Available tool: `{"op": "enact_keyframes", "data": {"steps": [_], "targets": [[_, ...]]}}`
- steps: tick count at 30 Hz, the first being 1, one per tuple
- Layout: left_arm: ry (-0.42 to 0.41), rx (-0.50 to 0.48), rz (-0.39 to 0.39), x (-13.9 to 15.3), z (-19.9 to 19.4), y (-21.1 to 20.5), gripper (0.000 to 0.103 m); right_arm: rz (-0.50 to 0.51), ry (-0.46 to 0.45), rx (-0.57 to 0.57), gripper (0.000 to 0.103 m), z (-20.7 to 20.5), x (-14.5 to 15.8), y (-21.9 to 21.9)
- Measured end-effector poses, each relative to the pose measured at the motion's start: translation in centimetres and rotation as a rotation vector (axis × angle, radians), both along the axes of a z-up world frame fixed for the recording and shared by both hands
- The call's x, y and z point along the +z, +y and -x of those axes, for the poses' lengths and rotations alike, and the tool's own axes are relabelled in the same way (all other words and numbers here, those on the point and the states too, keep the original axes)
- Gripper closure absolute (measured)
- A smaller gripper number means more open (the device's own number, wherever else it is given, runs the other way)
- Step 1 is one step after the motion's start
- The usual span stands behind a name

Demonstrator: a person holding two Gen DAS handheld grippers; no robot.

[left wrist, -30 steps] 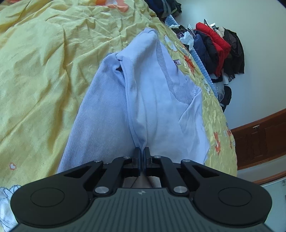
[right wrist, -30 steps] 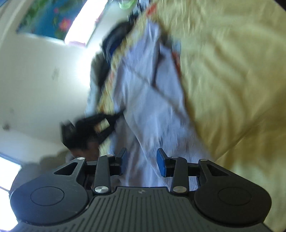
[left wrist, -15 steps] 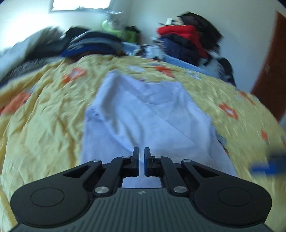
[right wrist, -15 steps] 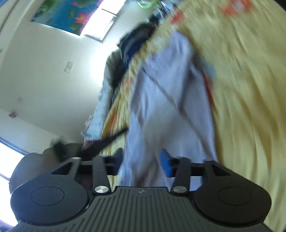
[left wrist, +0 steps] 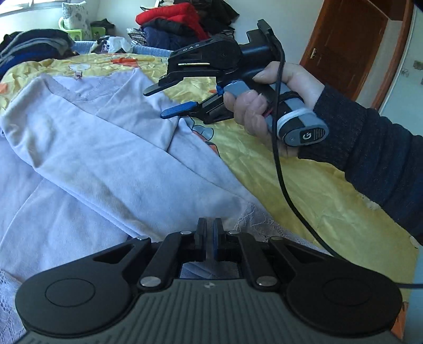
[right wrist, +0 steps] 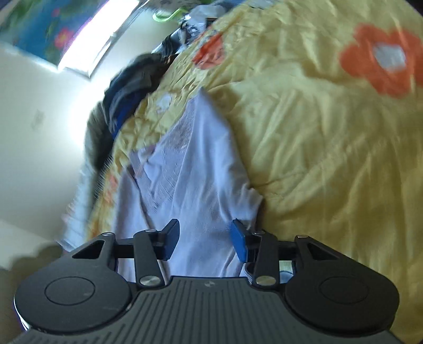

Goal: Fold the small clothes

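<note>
A second ago the left gripper was looking along the pale lilac top from its side, fingers pinched on a fold of it. It has since swung round, and from its own camera the garment now runs away toward the clothes piles at the far wall. Its fingers are still pressed together, with what looks like a thin edge of the fabric caught between them near the lace hem.

The right gripper has come into that view, carried in the person's right hand above the garment's right edge. Its fingers stand partly apart and are closing; the wrist view shows the cloth lying below the gap, not pinched.

The top itself lies spread on the bed, on the yellow flowered bedspread, with one sleeve already laid diagonally across the body. I'd judge the side folds are under way and the right gripper is lining up to take the other edge or sleeve, so the fold is perhaps a third done.

Counting:
- one lilac top on the bed
- two grippers
- one hand and dark sleeve in sight
- one red jacket on top of the far heap
- one wooden door
</note>
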State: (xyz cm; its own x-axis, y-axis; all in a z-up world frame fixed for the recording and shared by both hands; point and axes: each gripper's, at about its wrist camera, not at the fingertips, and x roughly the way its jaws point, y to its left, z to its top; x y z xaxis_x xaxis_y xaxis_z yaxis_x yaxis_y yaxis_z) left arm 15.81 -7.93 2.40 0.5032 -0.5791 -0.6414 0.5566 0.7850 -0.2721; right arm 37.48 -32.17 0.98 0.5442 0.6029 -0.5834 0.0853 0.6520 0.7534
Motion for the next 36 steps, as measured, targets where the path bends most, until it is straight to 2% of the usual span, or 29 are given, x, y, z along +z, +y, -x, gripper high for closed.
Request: {"op": "enact_keyframes", "data": {"steps": [3,5,7,10,12,17,20,22,24,25,26,27,28,30,31,33,36], "targets": [[-0.025,-0.017,0.013,-0.3,-0.1,-0.1,0.098,0.024,0.007,0.001,0.052,0.4,1.5,0.9],[-0.038,-0.008,0.054,-0.9,0.0,0.2,0.098,-0.041,-0.064,0.086,0.049,0.0,3.2,3.2],[-0.056,0.000,0.097,-1.5,0.2,0.6,0.098,-0.116,-0.081,0.190,0.042,-1.0,4.3,6.4],[-0.021,0.010,0.150,-1.8,-0.4,1.2,0.098,-0.085,-0.109,0.304,0.033,-3.8,5.4,12.7],[0.000,0.014,0.176,-1.9,-0.7,1.5,0.098,-0.064,-0.073,0.339,0.033,-6.4,4.9,16.4],[0.004,0.014,0.184,-2.1,-0.8,1.7,0.098,-0.020,0.065,0.364,0.034,-11.7,1.2,23.3],[0.019,0.016,0.202,-2.2,-0.9,1.9,0.098,-0.006,0.043,0.373,0.021,-12.7,0.8,25.4],[0.027,0.017,0.213,-2.3,-0.9,2.0,0.098,-0.014,0.034,0.388,0.012,-13.0,0.8,26.1],[0.036,0.018,0.225,-2.4,-1.0,2.2,0.098,-0.008,0.015,0.418,0.010,-13.2,0.8,26.4],[0.040,0.018,0.229,-2.4,-0.9,2.1,0.098,0.000,0.014,0.433,0.011,-13.3,1.0,26.4],[0.043,0.019,0.233,-2.4,-0.9,2.1,0.098,-0.005,0.026,0.433,0.022,-13.7,1.3,26.2],[0.045,0.020,0.237,-2.4,-0.9,2.2,0.098,-0.044,0.033,0.422,0.027,-13.9,1.7,25.4],[0.049,0.021,0.241,-2.4,-0.9,2.3,0.098,-0.136,0.003,0.406,0.031,-14.1,2.4,24.1],[0.058,0.022,0.252,-2.5,-1.0,2.4,0.098,-0.290,-0.053,0.321,0.030,-14.5,3.4,21.2],[0.063,0.022,0.258,-2.6,-1.0,2.5,0.098,-0.312,-0.057,0.282,0.032,-15.0,3.7,20.1],[0.072,0.024,0.268,-2.7,-1.1,2.6,0.098,-0.278,-0.050,0.248,0.031,-15.9,4.1,19.1],[0.083,0.025,0.281,-2.8,-1.2,2.9,0.098,-0.220,-0.008,0.274,0.031,-16.8,3.3,19.8]]}}
